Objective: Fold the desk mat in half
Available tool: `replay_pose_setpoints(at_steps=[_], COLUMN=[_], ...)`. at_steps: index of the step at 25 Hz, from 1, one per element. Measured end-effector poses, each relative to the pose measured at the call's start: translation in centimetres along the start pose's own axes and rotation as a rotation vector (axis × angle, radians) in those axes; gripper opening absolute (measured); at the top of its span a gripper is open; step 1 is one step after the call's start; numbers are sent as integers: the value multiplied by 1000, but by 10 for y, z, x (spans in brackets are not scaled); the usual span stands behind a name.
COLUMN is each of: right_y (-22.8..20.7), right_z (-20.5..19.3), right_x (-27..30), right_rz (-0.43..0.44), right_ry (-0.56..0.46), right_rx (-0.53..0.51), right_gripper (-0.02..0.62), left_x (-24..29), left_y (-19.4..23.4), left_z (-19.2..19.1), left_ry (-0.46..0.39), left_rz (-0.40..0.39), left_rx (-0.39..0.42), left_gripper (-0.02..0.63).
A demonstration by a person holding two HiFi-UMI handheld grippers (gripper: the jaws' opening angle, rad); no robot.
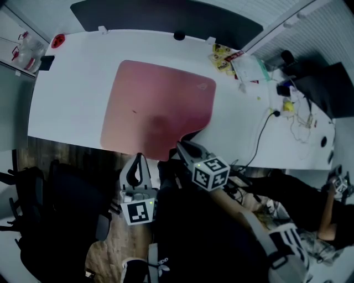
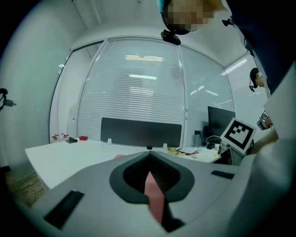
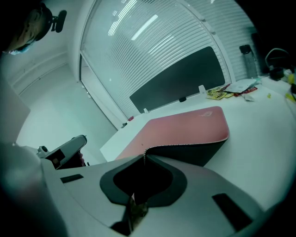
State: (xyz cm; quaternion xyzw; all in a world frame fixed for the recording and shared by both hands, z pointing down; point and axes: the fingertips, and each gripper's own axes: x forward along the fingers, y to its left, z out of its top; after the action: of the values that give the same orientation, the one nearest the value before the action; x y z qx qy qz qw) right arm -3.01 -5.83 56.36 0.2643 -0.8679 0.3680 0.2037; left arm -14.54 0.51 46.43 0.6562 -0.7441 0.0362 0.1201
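Note:
A pink desk mat [image 1: 160,99] lies flat on the white desk [image 1: 72,94]. Its near right corner is lifted and shows the dark underside [image 3: 194,152]. My right gripper [image 1: 180,147] is at that corner, shut on the mat's edge [image 3: 185,129], which runs into the closed jaws [image 3: 144,157]. My left gripper [image 1: 137,158] is at the mat's near edge, further left. In the left gripper view a pink strip of the mat [image 2: 154,194] is pinched between the shut jaws [image 2: 149,155].
Papers, packets and cables [image 1: 243,63] clutter the desk's right end, and a black cable [image 1: 260,138] trails to the near edge. A red object [image 1: 58,39] sits at the far left corner. A dark partition [image 1: 166,16] lines the back. A black chair [image 1: 38,221] stands below left.

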Motion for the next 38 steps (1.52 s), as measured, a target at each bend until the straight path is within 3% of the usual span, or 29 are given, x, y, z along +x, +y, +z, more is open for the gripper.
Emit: replay_pose_setpoints(at_steps=[8, 14, 20, 26, 38], right_y=[4, 6, 10, 18, 39], right_z=[20, 39, 48, 65, 101], right_x=[10, 14, 22, 30, 72], right_rz=[58, 137, 190, 171, 93], right_ry=[-1, -5, -12, -57, -127], right_rx=[-38, -67, -92, -144, -151], right_gripper=[15, 15, 15, 15, 15], left_x=[2, 12, 22, 35, 50], left_y=[-5, -8, -11, 3, 55], left_z=[10, 14, 23, 30, 48], left_ry=[-14, -38, -68, -65, -63], left_rz=[27, 72, 97, 81, 15], left_rx=[-16, -75, -47, -45, -28], left_gripper=[3, 3, 3, 3, 3])
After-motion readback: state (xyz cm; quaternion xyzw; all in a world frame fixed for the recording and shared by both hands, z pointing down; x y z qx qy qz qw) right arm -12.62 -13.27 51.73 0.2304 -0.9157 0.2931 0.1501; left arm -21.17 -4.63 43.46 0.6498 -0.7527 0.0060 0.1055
